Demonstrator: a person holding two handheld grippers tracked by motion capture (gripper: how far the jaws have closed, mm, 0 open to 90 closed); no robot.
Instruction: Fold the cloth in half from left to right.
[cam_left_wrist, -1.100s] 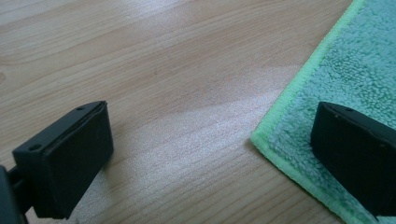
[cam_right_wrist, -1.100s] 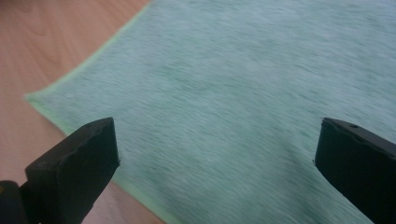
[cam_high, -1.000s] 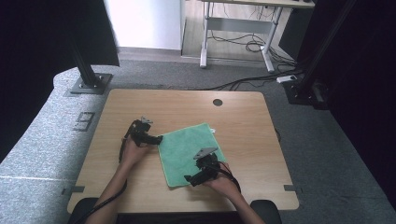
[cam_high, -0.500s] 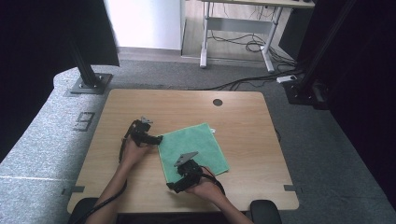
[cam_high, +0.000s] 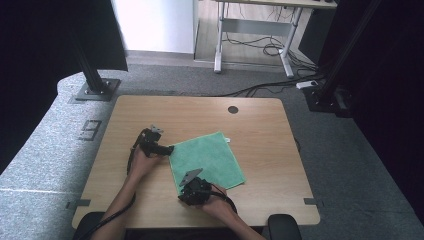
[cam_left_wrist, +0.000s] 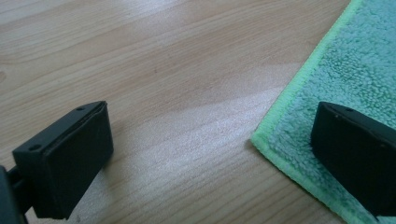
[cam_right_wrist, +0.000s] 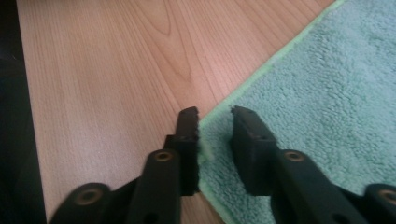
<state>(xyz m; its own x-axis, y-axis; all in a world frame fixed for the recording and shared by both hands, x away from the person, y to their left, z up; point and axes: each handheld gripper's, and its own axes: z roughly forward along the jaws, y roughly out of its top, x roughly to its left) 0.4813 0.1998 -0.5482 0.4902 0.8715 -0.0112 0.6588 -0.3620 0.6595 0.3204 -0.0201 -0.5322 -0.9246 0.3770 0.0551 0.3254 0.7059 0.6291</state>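
we have a green cloth (cam_high: 207, 160) lying flat near the middle of the wooden tabletop (cam_high: 260, 125), turned so its corners point roughly to 12, 3, 6 and 9 o'clock.

our left tool (cam_high: 167, 149) sits at the cloth's 9 o'clock corner. in the left gripper view its jaws are spread wide, one over bare wood and the other over the cloth's hem (cam_left_wrist: 275, 123), so the corner lies between them and nothing is gripped yet. we judge it is placed there to be ready to pinch that corner.

our right tool (cam_high: 186, 186) is at the 6 o'clock corner. its jaws have just been closing, and in the right gripper view they stand narrow with the cloth's edge (cam_right_wrist: 208, 140) bunched between them; one pad (cam_right_wrist: 189, 135) touches the pile, a small gap shows beside the other. we read this as a pinch nearly made, taken at a corner so the cloth can be lifted and folded over cleanly.
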